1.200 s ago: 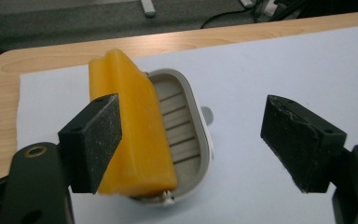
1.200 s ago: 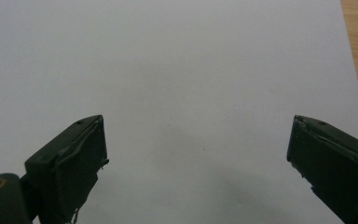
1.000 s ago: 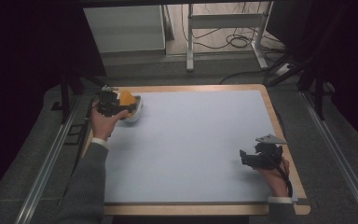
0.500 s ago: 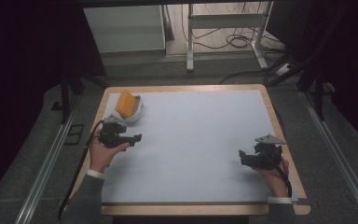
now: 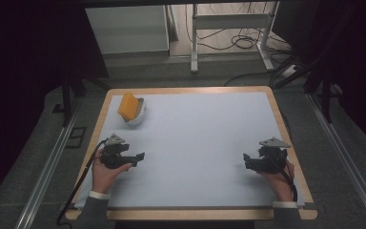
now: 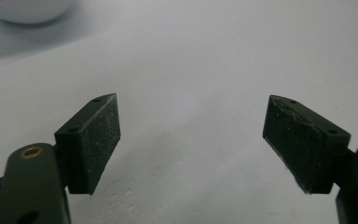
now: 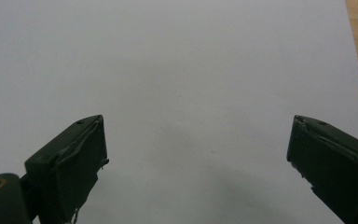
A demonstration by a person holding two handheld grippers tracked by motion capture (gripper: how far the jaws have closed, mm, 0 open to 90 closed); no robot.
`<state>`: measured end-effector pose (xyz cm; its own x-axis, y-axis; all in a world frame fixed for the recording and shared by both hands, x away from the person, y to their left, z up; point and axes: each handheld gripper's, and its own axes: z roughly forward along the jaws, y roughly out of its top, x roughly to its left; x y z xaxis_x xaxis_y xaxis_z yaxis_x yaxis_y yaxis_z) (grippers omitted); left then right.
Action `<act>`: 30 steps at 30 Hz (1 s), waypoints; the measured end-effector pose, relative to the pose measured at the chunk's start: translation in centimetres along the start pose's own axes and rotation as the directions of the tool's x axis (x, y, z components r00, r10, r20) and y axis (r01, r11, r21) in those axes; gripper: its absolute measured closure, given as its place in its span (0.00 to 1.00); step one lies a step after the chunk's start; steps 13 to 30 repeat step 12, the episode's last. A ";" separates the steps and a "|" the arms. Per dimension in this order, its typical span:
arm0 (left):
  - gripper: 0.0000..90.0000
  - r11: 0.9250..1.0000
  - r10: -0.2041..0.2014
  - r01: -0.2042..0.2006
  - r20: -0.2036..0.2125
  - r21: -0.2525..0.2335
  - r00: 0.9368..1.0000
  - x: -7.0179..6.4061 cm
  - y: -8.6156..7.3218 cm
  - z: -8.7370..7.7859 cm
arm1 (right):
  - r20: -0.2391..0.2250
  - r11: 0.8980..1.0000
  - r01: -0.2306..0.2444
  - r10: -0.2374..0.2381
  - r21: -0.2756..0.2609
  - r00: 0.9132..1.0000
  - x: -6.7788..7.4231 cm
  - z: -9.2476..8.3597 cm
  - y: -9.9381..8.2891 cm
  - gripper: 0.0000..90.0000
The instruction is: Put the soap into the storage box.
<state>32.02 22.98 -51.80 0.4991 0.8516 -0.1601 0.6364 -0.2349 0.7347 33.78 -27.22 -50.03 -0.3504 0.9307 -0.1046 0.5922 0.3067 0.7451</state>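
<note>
Now left gripper (image 5: 136,157) jaws wide apart, empty; right gripper (image 5: 246,161) likewise.

A pale grey-blue mat (image 5: 195,148) covers the worktop (image 5: 286,129), whose rim is light wood. An orange-yellow sponge (image 5: 127,106) sits in a white bowl (image 5: 136,118). Both claws, left (image 5: 136,157) and right (image 5: 246,161), are black, each topped by a grey plate, with brass-coloured rivets.

One bowl (image 5: 136,114), one sponge (image 5: 128,106), two tools.
</note>
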 end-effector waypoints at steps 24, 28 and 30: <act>0.23 1.000 0.008 -0.008 0.009 -0.009 1.000 -0.2 -0.1 0.1 | 0.002 1.000 0.011 -0.011 -0.004 1.000 0.2 0.0 0.1 0.05; 0.23 1.000 0.008 -0.008 0.009 -0.009 1.000 -0.2 -0.1 0.1 | 0.002 1.000 0.011 -0.011 -0.004 1.000 0.2 0.0 0.1 0.05; 0.23 1.000 0.008 -0.008 0.009 -0.009 1.000 -0.2 -0.1 0.1 | 0.002 1.000 0.011 -0.011 -0.004 1.000 0.2 0.0 0.1 0.05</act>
